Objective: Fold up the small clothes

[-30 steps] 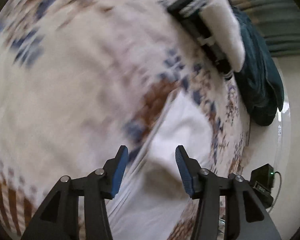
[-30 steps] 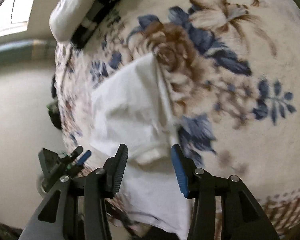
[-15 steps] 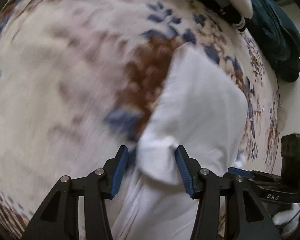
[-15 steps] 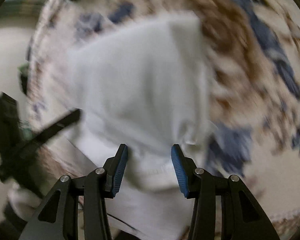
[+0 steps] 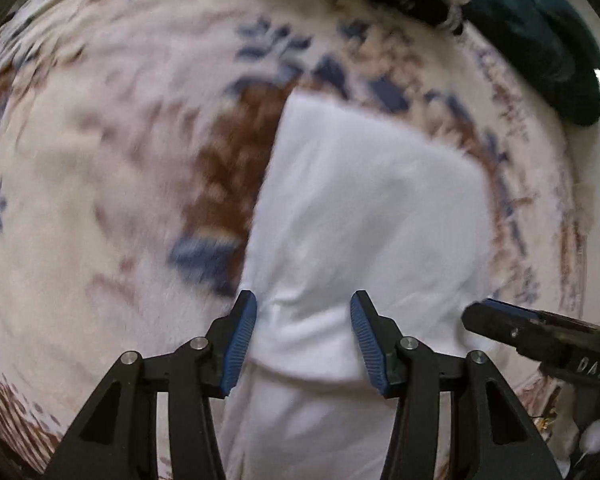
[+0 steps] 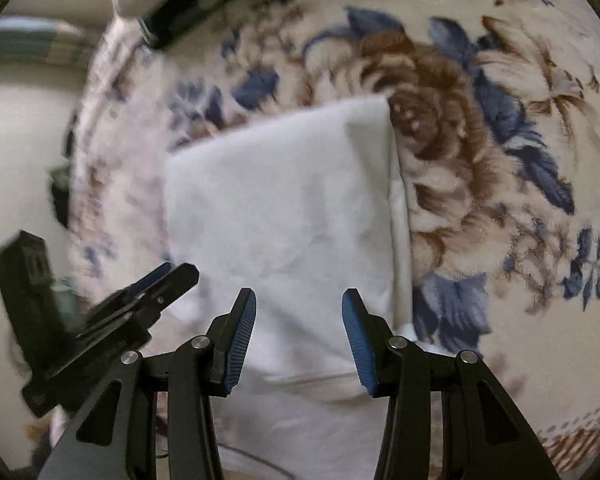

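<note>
Lying on the floral blanket, a folded white garment is seen btw. both tools. Left gripper and right gripper are held w/ fingers apart, nothing clamped.

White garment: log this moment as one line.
white garment folded on floral blanket | left gripper open | right gripper open

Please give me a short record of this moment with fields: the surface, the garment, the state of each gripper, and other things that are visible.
surface: floral blanket, cream with blue and brown flowers
garment: white cloth, folded over, lying flat on the blanket
left gripper: open, fingers on either side of the cloth's near edge
right gripper: open, over the cloth's near edge
other: dark green fabric at the blanket's far edge
</note>
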`<action>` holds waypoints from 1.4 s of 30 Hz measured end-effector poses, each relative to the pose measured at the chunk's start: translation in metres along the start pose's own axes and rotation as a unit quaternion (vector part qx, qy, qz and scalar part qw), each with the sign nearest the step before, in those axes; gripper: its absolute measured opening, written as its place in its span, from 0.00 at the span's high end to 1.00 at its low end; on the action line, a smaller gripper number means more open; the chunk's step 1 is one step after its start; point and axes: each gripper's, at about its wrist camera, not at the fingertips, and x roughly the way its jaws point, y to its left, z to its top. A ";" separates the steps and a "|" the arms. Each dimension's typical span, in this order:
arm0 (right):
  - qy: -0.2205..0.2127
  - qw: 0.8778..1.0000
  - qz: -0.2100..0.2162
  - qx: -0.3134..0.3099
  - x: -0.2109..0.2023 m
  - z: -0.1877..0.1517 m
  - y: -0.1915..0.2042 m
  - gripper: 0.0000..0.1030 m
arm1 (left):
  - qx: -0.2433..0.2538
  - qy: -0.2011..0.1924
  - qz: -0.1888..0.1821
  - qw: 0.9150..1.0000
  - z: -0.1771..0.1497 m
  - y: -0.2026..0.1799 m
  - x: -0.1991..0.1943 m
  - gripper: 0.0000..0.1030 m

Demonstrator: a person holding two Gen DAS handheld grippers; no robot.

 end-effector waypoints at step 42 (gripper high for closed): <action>0.039 0.972 0.094 0.210 0.075 -0.283 -0.059 0.88 | 0.003 0.080 -0.115 0.990 -0.225 0.035 -0.027 0.94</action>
